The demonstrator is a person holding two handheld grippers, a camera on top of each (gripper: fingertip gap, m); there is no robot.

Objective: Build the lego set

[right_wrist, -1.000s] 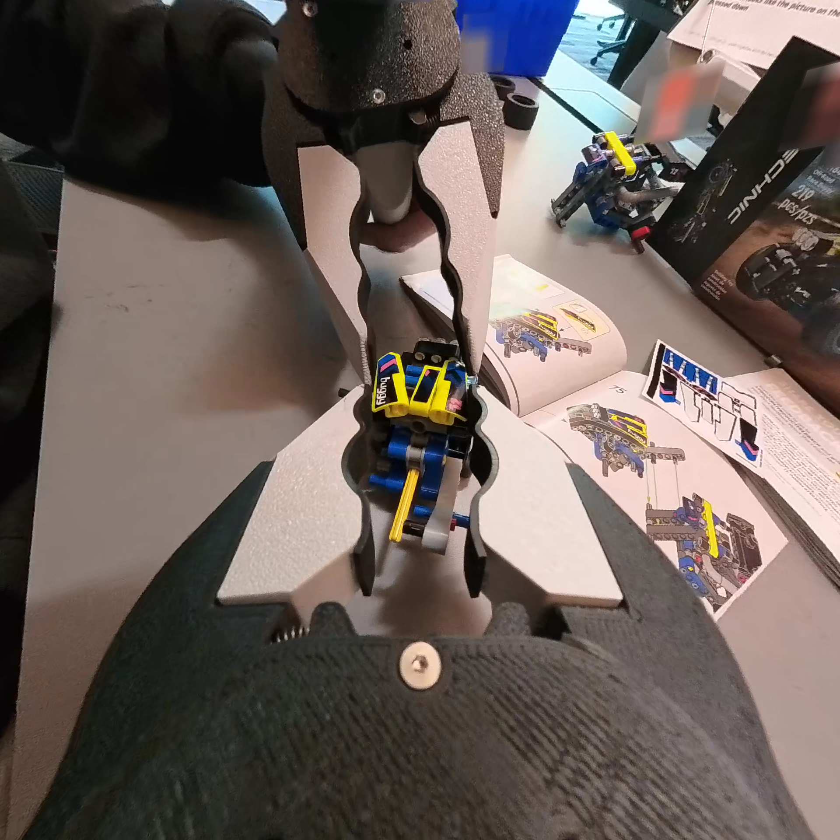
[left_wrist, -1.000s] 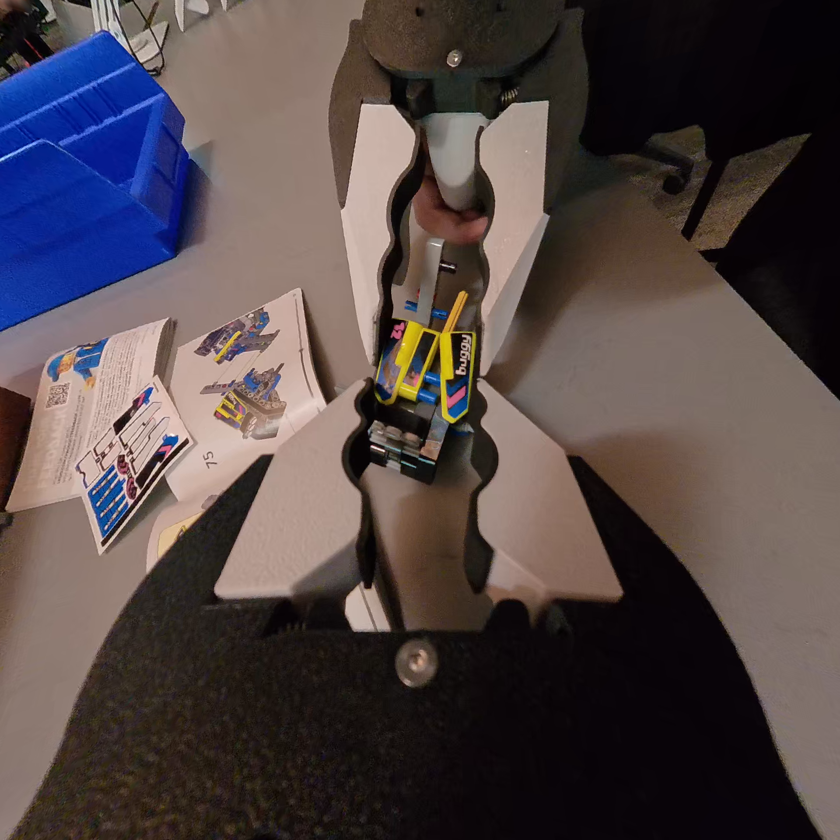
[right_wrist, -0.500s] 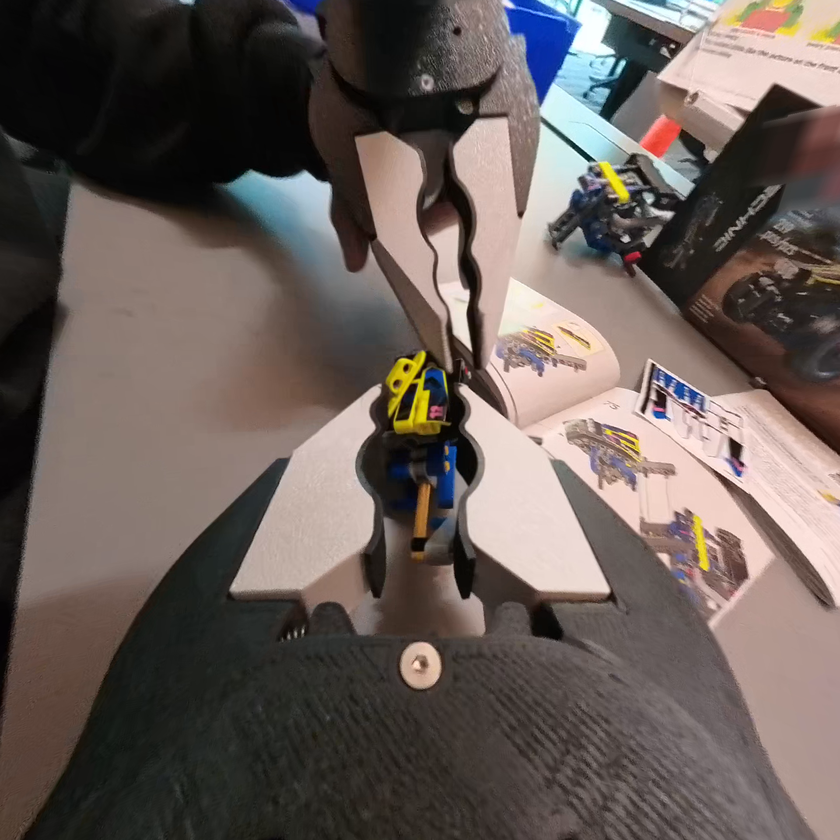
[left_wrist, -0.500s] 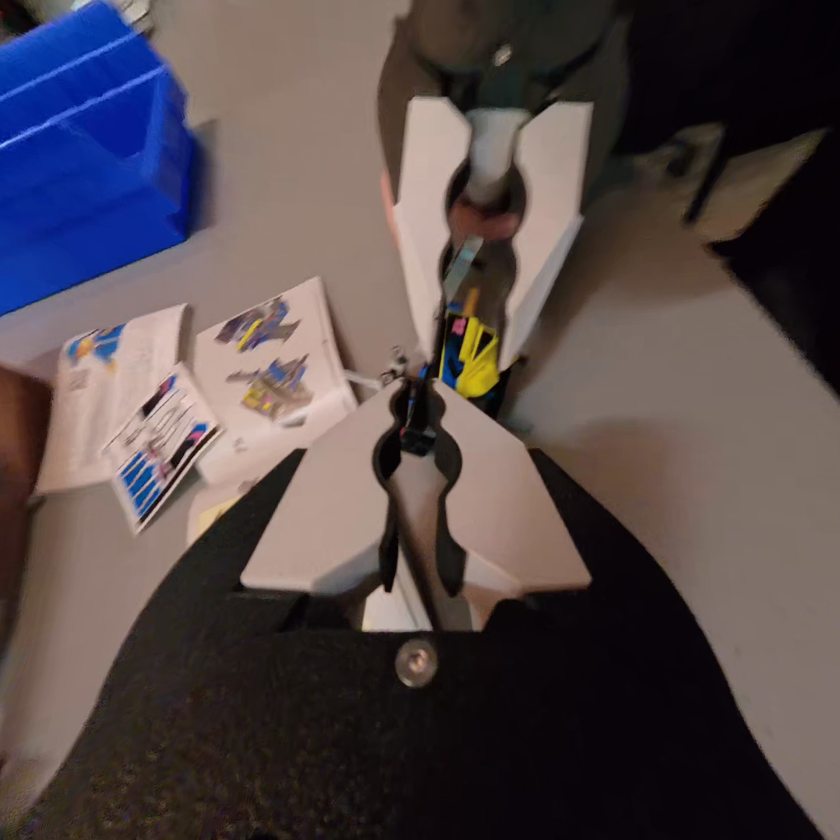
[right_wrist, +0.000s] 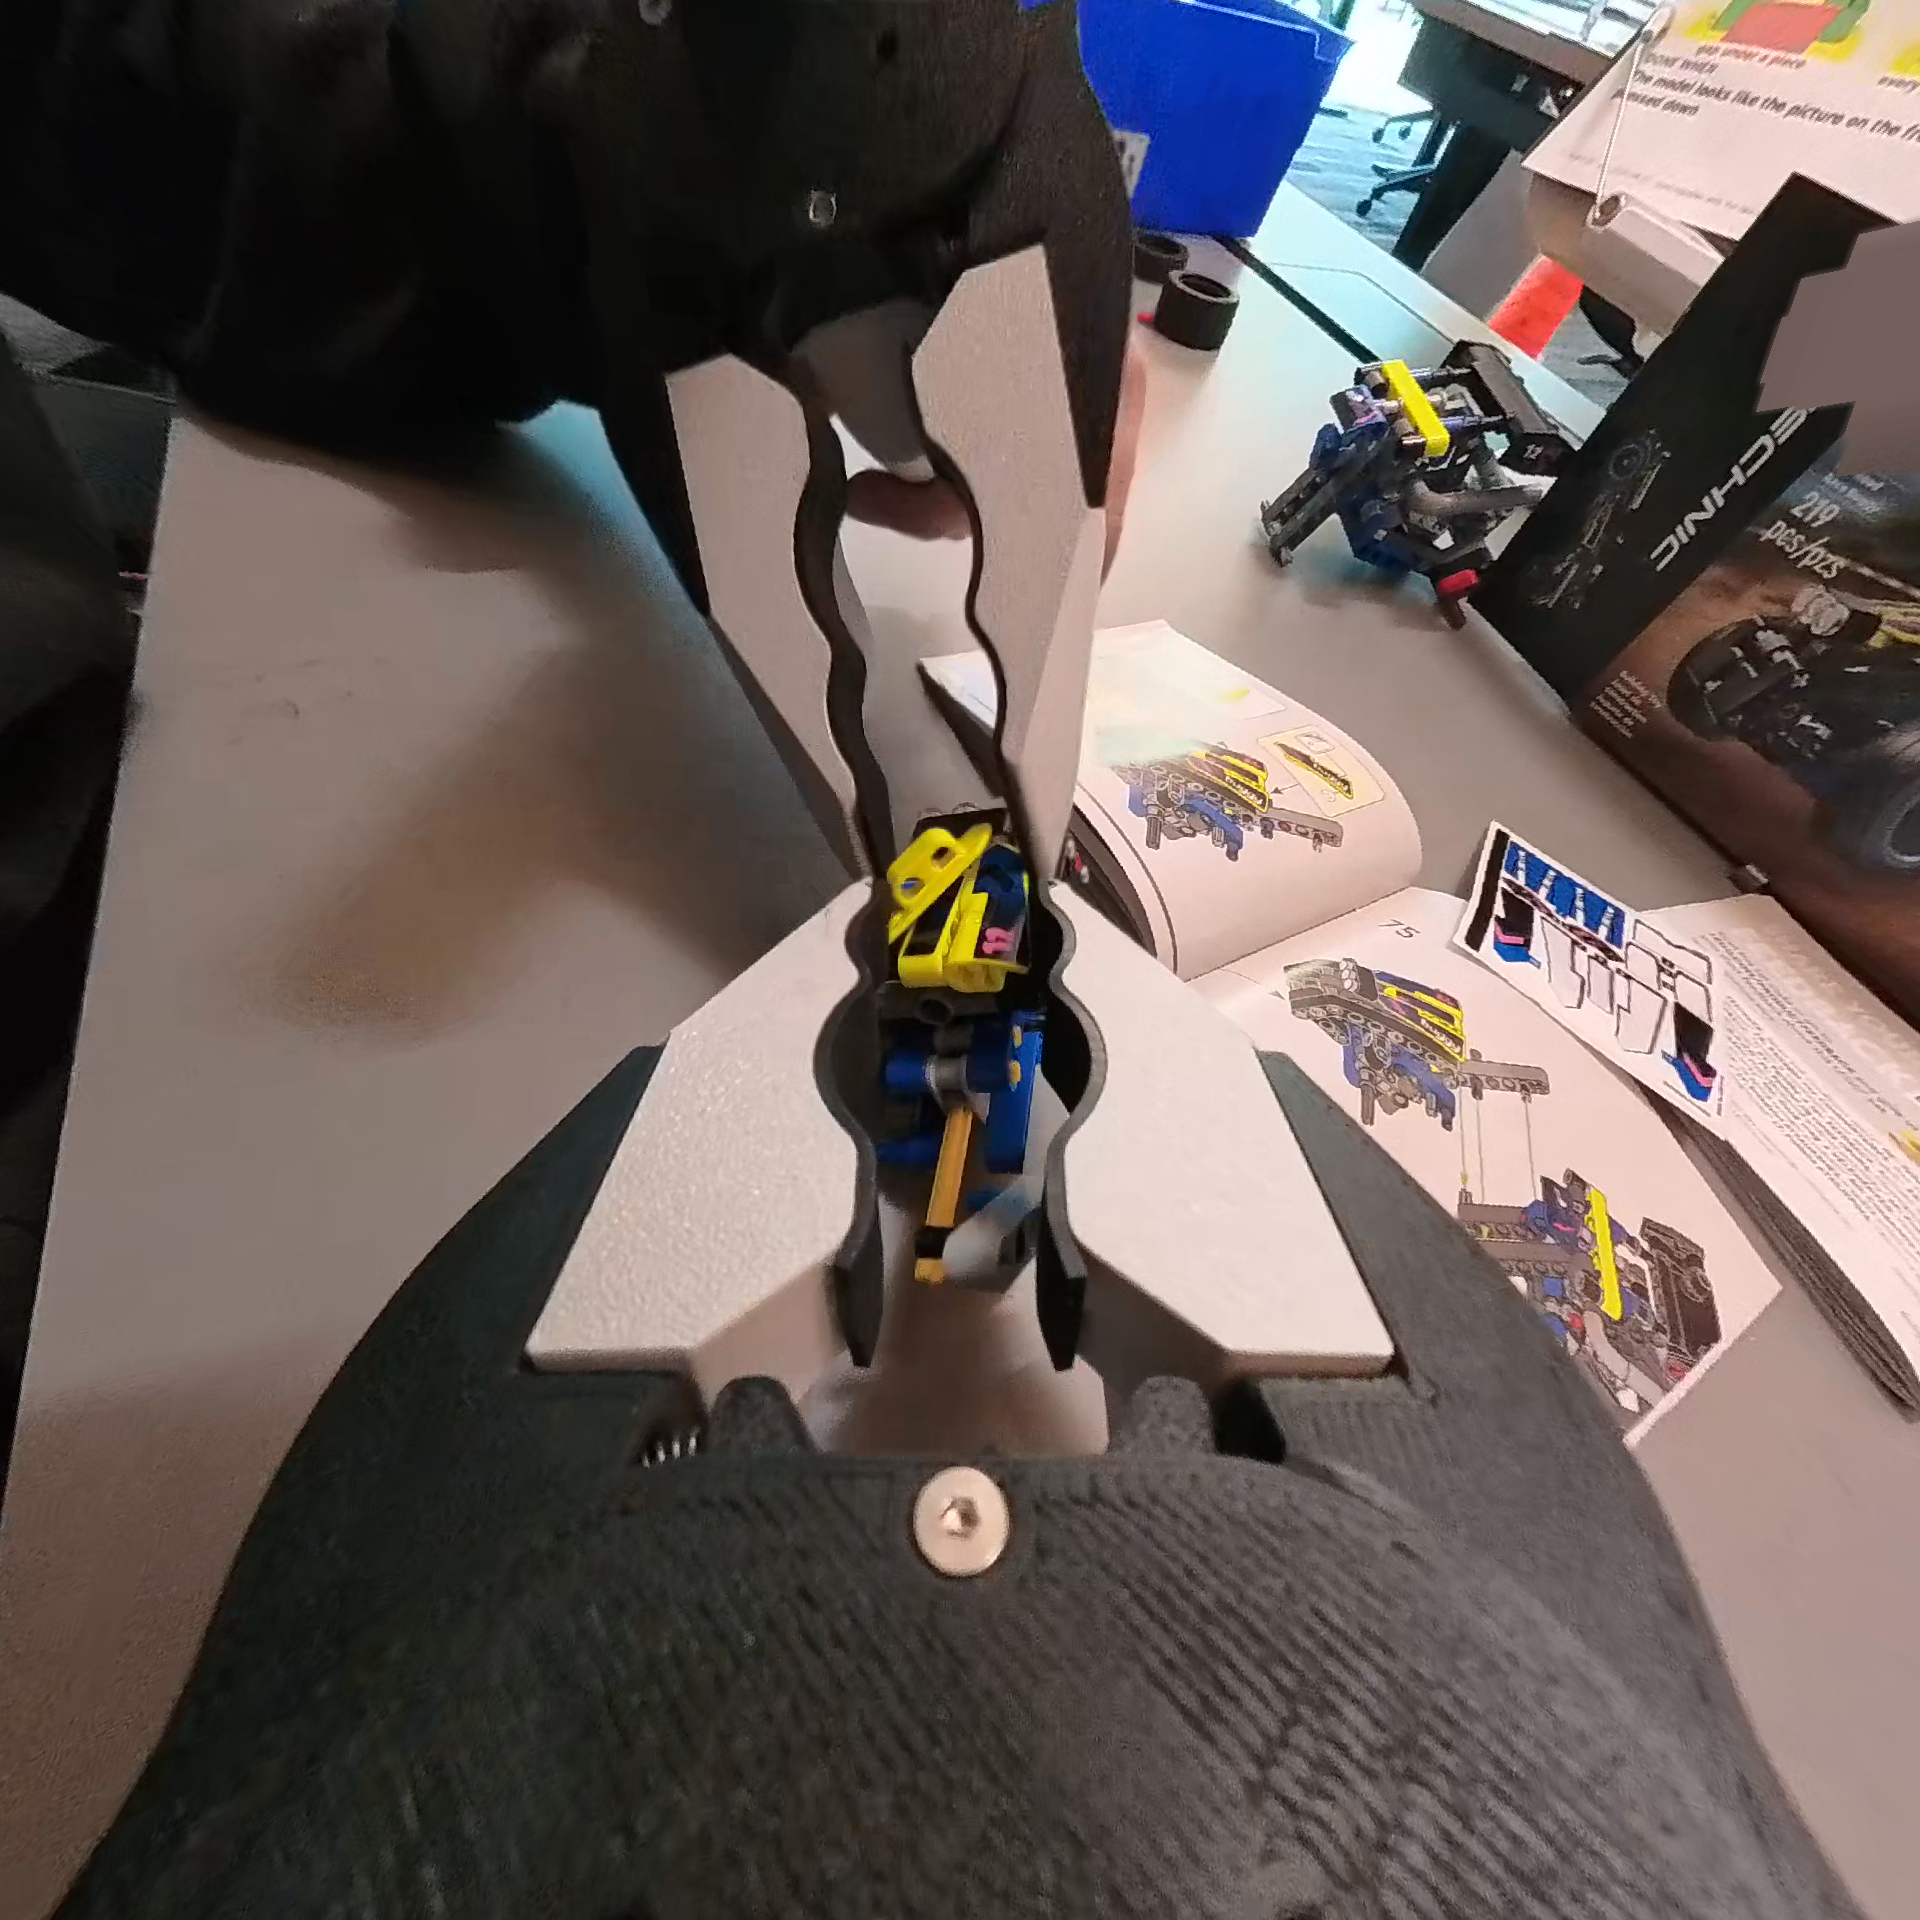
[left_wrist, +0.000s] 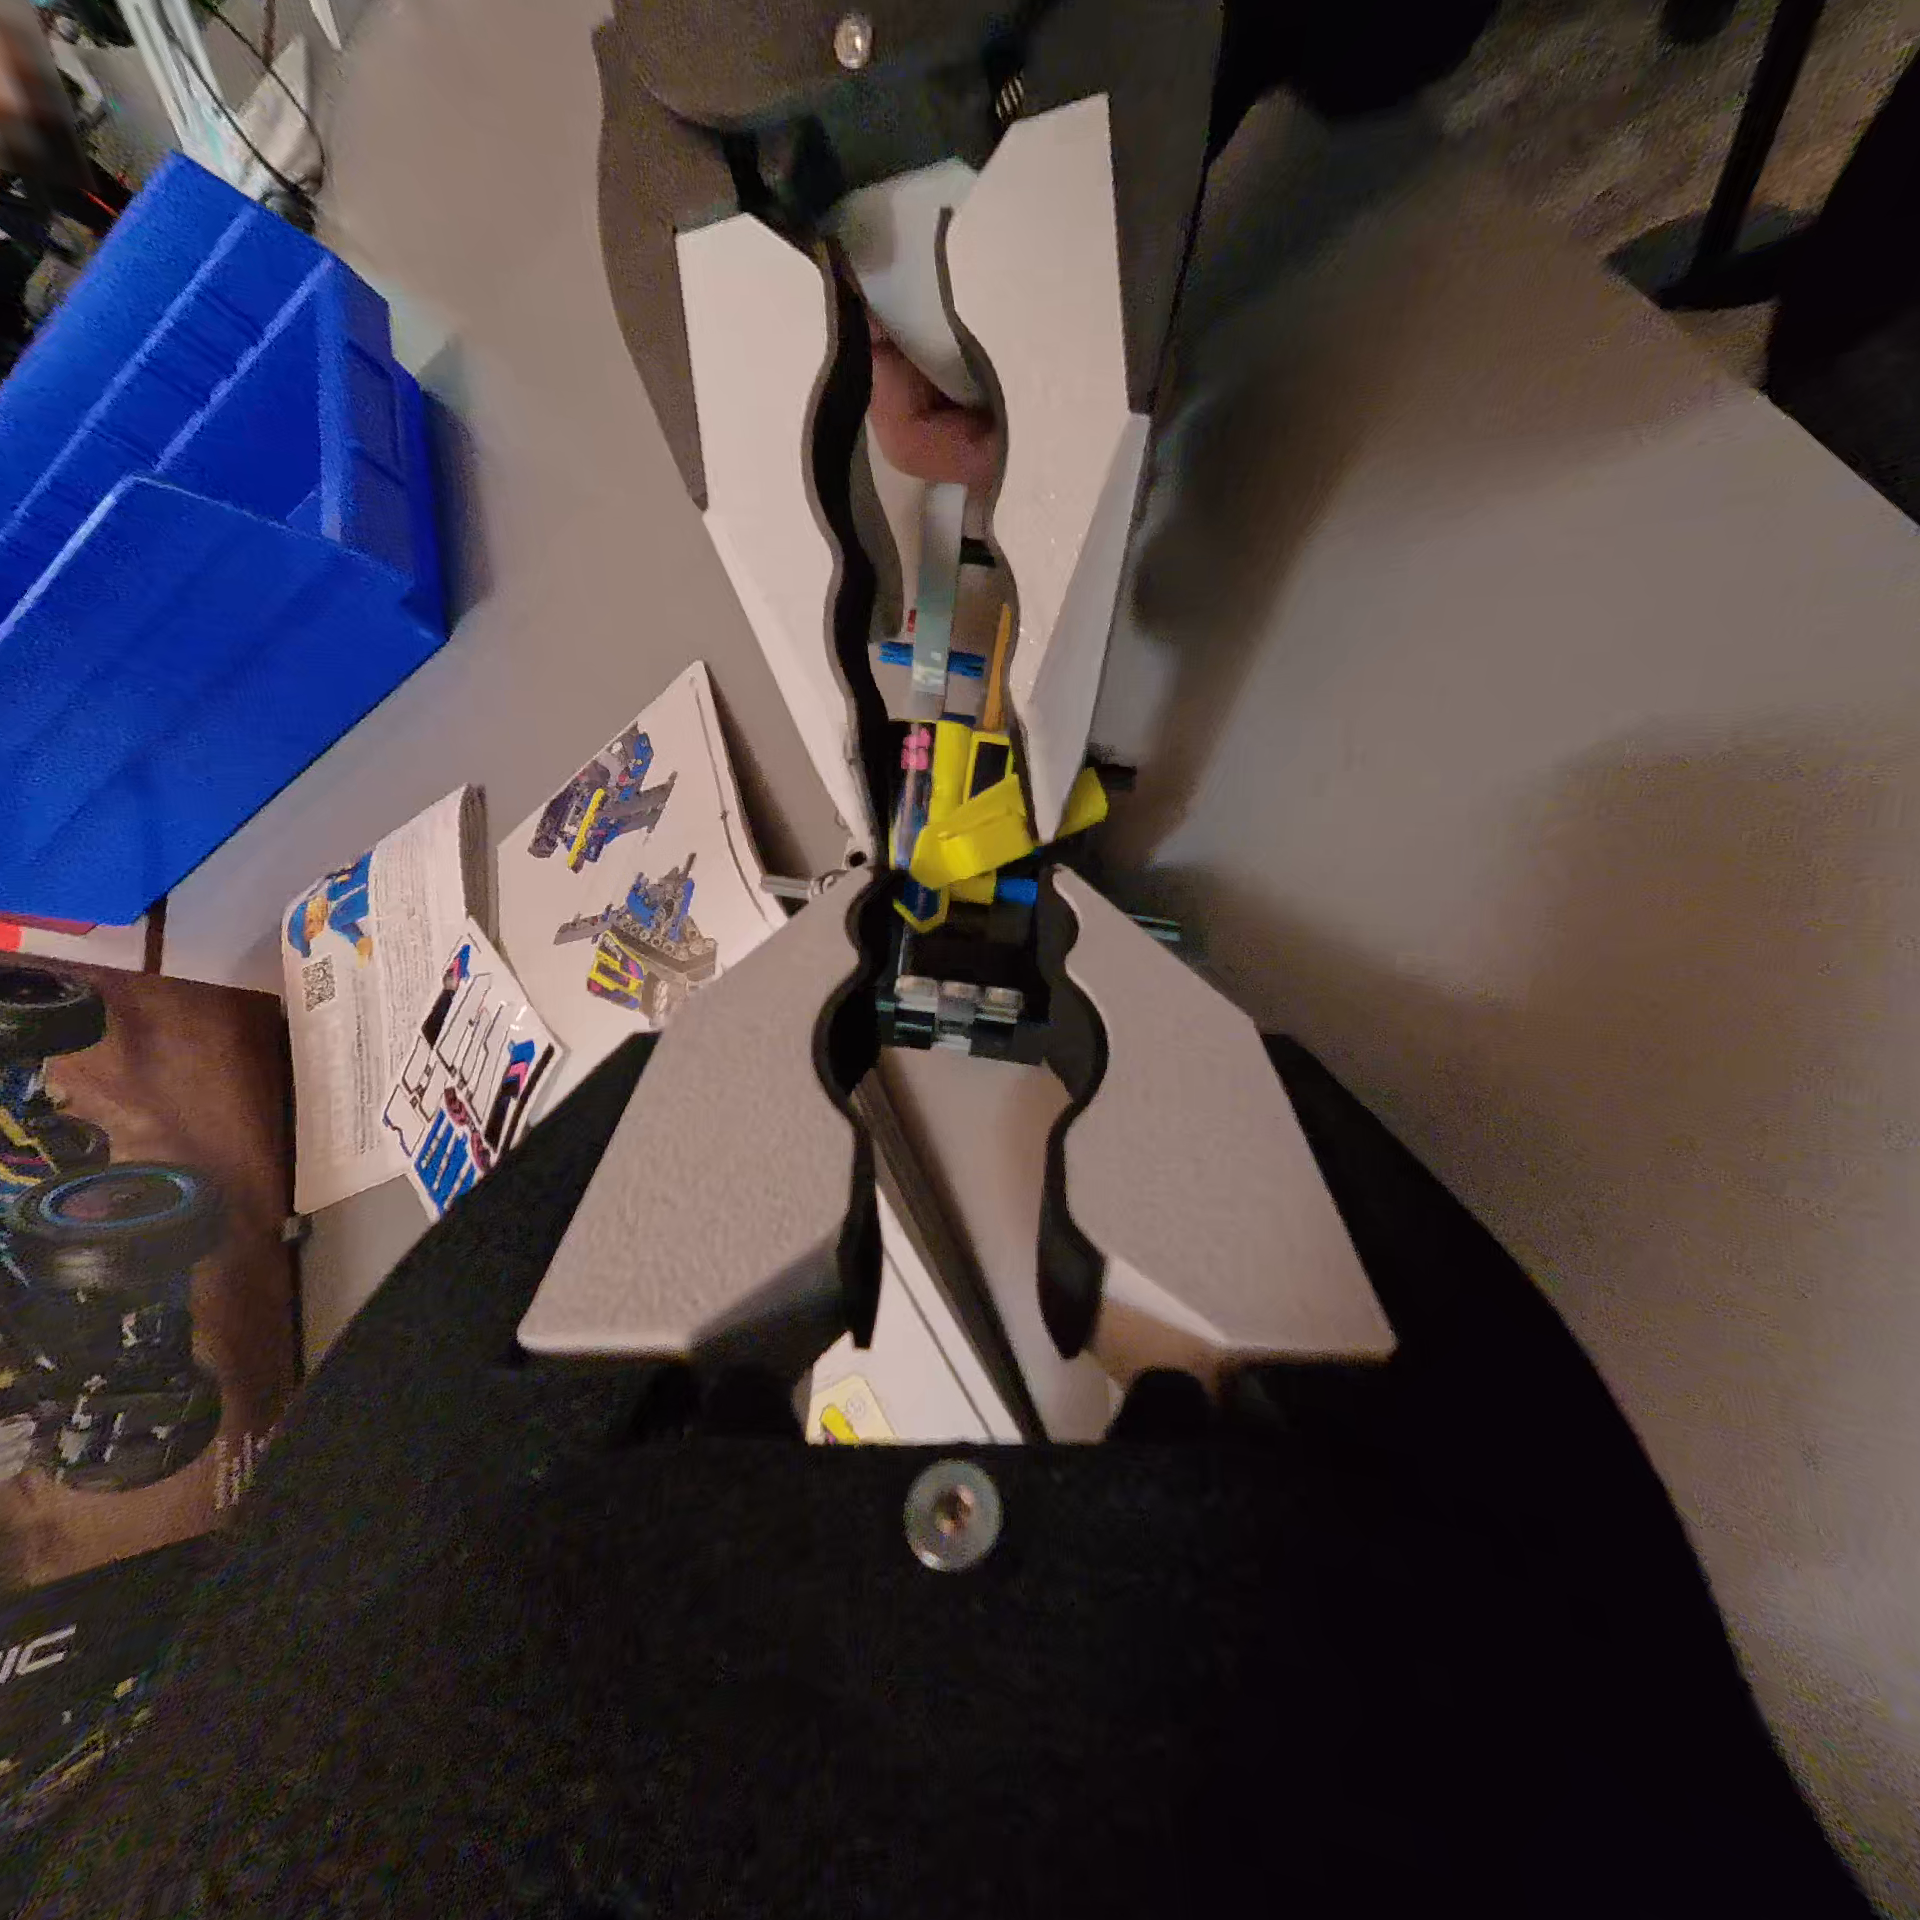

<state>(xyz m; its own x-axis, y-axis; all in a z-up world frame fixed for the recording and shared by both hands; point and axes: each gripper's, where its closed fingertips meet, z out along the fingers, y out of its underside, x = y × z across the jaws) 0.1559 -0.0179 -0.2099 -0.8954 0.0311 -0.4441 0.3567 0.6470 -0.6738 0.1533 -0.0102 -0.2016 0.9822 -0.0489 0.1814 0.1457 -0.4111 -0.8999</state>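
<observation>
A small brick model (left_wrist: 961, 831) of yellow, blue and black parts hangs above the grey table (left_wrist: 1507, 935) between my two grippers, which face each other tip to tip. My left gripper (left_wrist: 961, 894) is shut on the model's black end with grey studs (left_wrist: 956, 1013). My right gripper (right_wrist: 961, 888) is shut on the model (right_wrist: 956, 935) from the opposite side. The blue part with a yellow rod (right_wrist: 951, 1153) lies between its fingers. The right gripper's white fingers (left_wrist: 769, 582) come down from the top of the left wrist view.
An open instruction booklet (right_wrist: 1247, 810) and a sticker sheet (right_wrist: 1590, 966) lie on the table beside the grippers. A dark product box (right_wrist: 1714, 582), a second partly built model (right_wrist: 1392, 468) and black tyres (right_wrist: 1195, 301) stand farther off. A blue bin (left_wrist: 197, 582) stands nearby. Only a small space, under 4 cm, lies between the two pairs of fingers.
The model has turned from flat onto its side in the right gripper. My left gripper let go, closed and drew back, then came back and closed on the black end.
</observation>
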